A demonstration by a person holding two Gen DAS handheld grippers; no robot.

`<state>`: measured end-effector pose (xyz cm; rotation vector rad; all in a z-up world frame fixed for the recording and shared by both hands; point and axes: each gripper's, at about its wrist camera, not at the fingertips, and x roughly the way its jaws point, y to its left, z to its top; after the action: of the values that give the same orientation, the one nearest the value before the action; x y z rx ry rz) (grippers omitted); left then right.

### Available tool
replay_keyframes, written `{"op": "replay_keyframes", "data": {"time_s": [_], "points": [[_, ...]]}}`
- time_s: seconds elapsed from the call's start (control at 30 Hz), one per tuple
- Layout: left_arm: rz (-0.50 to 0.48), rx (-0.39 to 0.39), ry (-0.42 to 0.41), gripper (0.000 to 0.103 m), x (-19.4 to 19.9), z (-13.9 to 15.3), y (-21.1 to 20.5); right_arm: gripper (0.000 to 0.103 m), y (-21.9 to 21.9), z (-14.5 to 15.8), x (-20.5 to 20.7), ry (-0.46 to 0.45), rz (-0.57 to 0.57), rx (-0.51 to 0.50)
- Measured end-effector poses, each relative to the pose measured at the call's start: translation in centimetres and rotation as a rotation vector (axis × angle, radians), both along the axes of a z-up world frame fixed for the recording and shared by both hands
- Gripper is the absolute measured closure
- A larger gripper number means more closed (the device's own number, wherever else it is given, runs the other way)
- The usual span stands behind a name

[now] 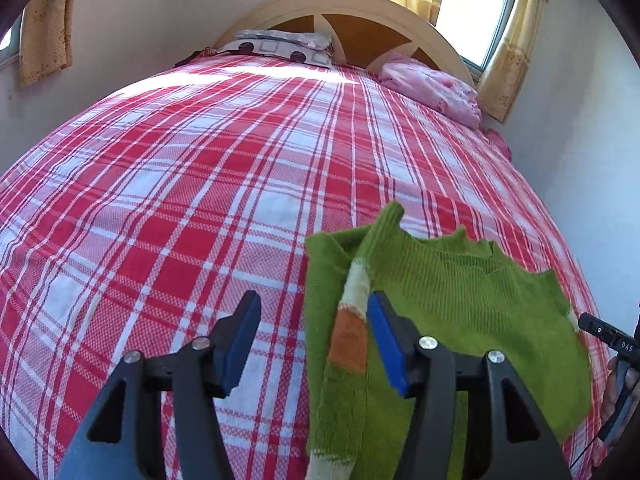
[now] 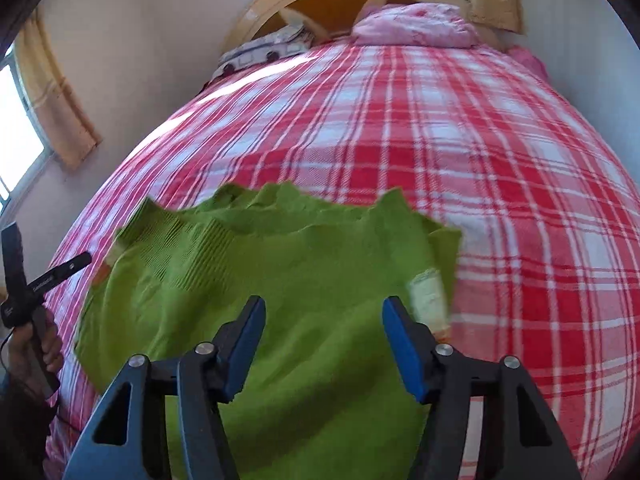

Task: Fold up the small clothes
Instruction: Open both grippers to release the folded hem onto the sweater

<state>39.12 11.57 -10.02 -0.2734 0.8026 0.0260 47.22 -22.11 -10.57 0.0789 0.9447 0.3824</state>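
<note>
A small green knit sweater [image 1: 460,292] lies flat on the red and white plaid bedspread [image 1: 200,184] near the bed's front edge. Its left sleeve [image 1: 348,320], with cream and orange bands, is folded in over the body. My left gripper [image 1: 314,312] is open, over the sweater's left edge, with the sleeve between its blue pads. In the right wrist view the sweater [image 2: 280,272] fills the lower middle, with the other sleeve's cream cuff [image 2: 428,292] folded in at its right side. My right gripper [image 2: 324,316] is open above the sweater's body and holds nothing.
At the head of the bed are a patterned pillow [image 1: 280,46], a pink quilt [image 1: 436,84] and a wooden headboard [image 1: 352,20]. Walls close in on both sides. The other hand-held gripper shows at each view's edge, the right one [image 1: 612,336] and the left one [image 2: 36,292].
</note>
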Motion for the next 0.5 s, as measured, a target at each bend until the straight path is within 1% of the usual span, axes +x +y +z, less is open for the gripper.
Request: {"op": "replay_keyframes", "data": {"time_s": [0.1,0.13,0.2,0.23,0.27,0.3,0.33,0.37,0.4,0.43,0.47,0.5], "points": [[-0.013,0.013,0.009,0.039,-0.7,-0.8,-1.1,0.047,3.9,-1.2,-0.6,0.054,0.13,-0.001],[-0.007,0.032,0.009,0.037,-0.9,-1.1,-1.4,0.047,5.2,-1.6,-0.7,0.06,0.157,-0.033],[-0.001,0.077,0.017,0.036,-1.1,-1.8,-1.8,0.047,7.5,-3.0,-0.3,0.064,0.157,-0.14],[0.001,0.094,0.029,0.035,-1.0,-2.2,-2.0,0.047,8.2,-3.5,0.0,0.057,0.15,-0.173],[0.007,0.106,0.042,0.035,-1.0,-2.8,-2.0,0.047,8.8,-3.7,0.6,0.028,0.137,-0.194],[0.011,0.1,0.044,0.034,-1.1,-3.2,-1.9,0.047,8.9,-3.7,1.1,0.013,0.123,-0.201],[0.017,0.096,0.039,0.031,-1.2,-3.5,-1.7,0.048,8.8,-3.6,1.8,0.006,0.098,-0.198],[0.03,0.094,0.033,0.026,-1.3,-3.8,-1.6,0.048,8.5,-3.6,2.9,0.012,0.055,-0.186],[0.043,0.082,0.029,0.025,-1.4,-3.9,-1.2,0.048,7.9,-3.8,4.2,0.021,0.003,-0.168],[0.047,0.069,0.027,0.024,-1.5,-3.9,-1.1,0.048,7.7,-3.9,5.2,0.017,-0.024,-0.175],[0.056,0.06,0.023,0.021,-1.6,-3.9,-0.8,0.048,7.5,-4.4,6.2,0.007,-0.056,-0.217],[0.075,0.058,0.019,0.02,-1.8,-4.0,-0.7,0.048,7.2,-4.7,7.0,-0.01,-0.084,-0.236]]}}
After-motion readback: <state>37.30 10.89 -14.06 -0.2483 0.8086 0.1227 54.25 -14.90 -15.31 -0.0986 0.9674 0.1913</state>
